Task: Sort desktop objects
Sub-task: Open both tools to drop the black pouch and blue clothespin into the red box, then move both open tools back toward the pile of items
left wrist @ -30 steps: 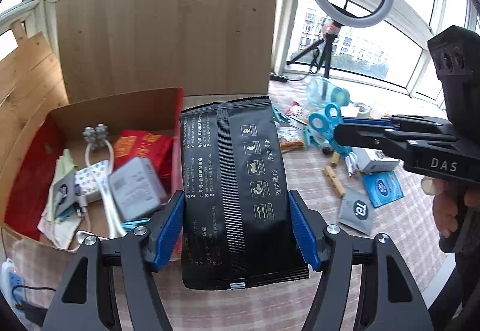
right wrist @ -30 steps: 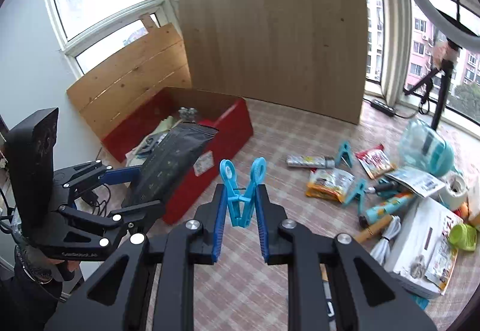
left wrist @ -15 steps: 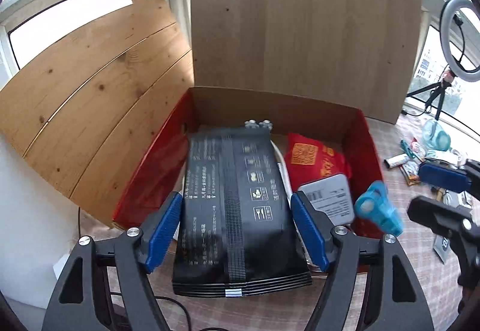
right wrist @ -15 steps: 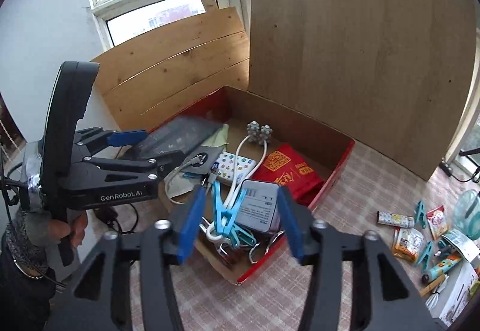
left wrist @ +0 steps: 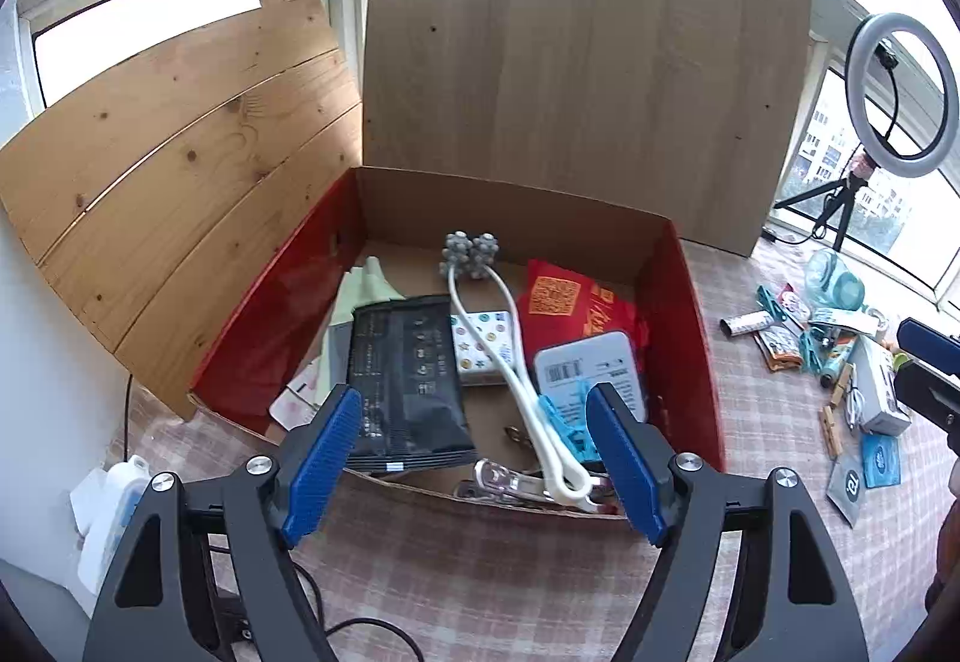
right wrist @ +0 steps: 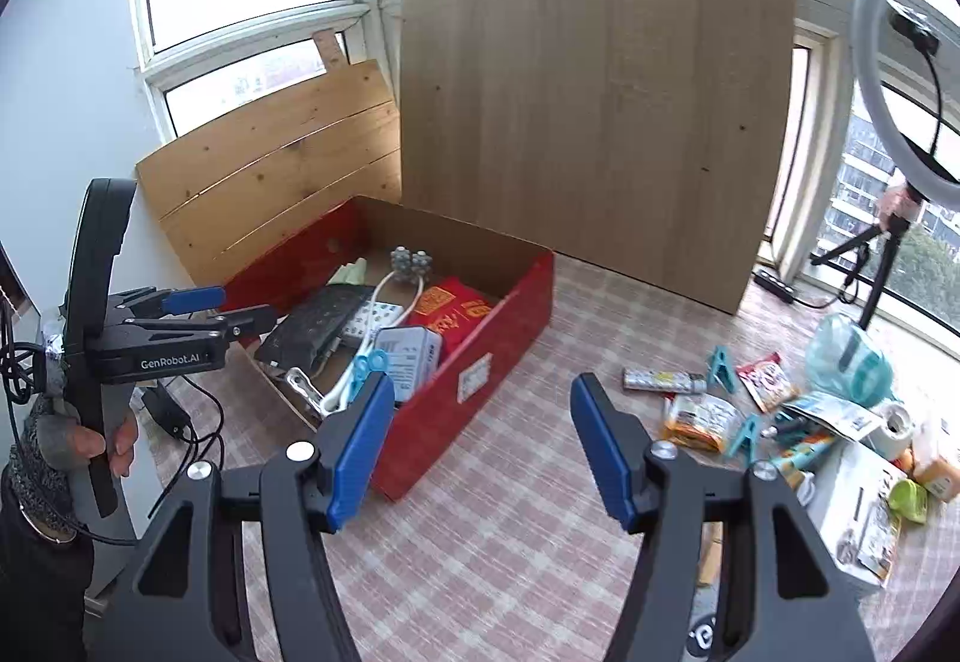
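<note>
Both sets of jaws stand wide apart and hold nothing: the left gripper (left wrist: pixel 474 458) hangs over the near edge of the red box (left wrist: pixel 690 350), and the right gripper (right wrist: pixel 480 446) hovers above the checked tablecloth (right wrist: pixel 528 482) just right of that box. At the far left of the right wrist view a gloved hand (right wrist: pixel 72 440) grips the left tool's handle. Inside the box, starting at its left side, a pale green cloth (left wrist: pixel 366 284) lies under the black pouch (left wrist: pixel 405 380), which rests flat with its lower edge near the front wall. Next to it sits a small white packet with coloured dots (left wrist: pixel 483 344), crossed by a white looped massager (left wrist: pixel 522 380) whose studded grey balls point toward the back wall. Further right lie red packets (left wrist: pixel 570 302) and a grey-white tin (left wrist: pixel 588 368), with a blue clothespin (left wrist: pixel 570 422) against the tin's near corner; a metal item by the front wall is partly hidden, possibly a clip. Well to the right of the box, loose things are scattered on the cloth: teal clips (right wrist: pixel 720 362), snack packets (right wrist: pixel 762 374), a roll of tape (right wrist: pixel 897 422) and a white carton (right wrist: pixel 864 512). A ring light (right wrist: pixel 888 80) on a tripod stands by the window.
</note>
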Demonstrator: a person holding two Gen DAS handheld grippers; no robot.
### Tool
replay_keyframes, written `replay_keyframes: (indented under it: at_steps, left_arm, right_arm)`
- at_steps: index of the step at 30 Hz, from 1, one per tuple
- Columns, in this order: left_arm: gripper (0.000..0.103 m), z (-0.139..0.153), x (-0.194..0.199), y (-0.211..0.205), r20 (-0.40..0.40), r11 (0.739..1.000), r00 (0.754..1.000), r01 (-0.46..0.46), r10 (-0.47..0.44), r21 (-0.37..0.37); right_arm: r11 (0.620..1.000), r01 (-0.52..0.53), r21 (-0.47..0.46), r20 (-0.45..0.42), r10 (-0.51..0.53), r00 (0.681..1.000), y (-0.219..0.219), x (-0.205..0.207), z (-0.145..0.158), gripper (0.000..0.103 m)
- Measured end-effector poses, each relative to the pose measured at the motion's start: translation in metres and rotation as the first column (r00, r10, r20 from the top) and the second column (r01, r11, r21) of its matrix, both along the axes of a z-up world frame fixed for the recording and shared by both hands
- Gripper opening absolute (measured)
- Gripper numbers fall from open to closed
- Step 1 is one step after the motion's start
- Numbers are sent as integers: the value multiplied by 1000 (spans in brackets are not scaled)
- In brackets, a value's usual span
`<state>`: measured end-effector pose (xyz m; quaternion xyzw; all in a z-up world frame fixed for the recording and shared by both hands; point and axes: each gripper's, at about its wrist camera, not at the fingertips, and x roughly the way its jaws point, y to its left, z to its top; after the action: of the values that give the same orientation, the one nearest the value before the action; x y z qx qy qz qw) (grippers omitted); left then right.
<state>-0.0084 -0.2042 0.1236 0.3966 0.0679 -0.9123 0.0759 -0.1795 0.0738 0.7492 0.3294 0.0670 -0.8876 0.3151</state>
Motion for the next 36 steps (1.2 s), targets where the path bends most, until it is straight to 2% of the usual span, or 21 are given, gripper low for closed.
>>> replay_keyframes:
  at_steps: [5,10,18,24,32,36]
  left_arm:
    - [76,-6,4,43,-2,997,997,77,-77,13]
    - [76,-20,-2,99,15,984,984,176,-177,37]
    - [76,-43,-25,181,63,947,946,317,-319,43]
    - [76,-58,-41,224,98,924,918,381,-383,39]
    - [76,-76,-49,260,140,901,890,432,-434,43]
    - [76,-86,-43,281,169,884,869,466,-465,39]
  right_arm:
    - [990,134,44,-45,-132,990,74,14,-6,62]
    - [946,311,92,-68,-306,950,152,19,-21,66]
    - [873,484,56,26,-486,873,262,10,-56,74]
    - [835,550,28,47,-551,833,294,5,-65,75]
    - [791,606,79,19,-609,793,310,-1,-72,75]
    - [795,599,95,72,-605,793,316,-9,-81,75]
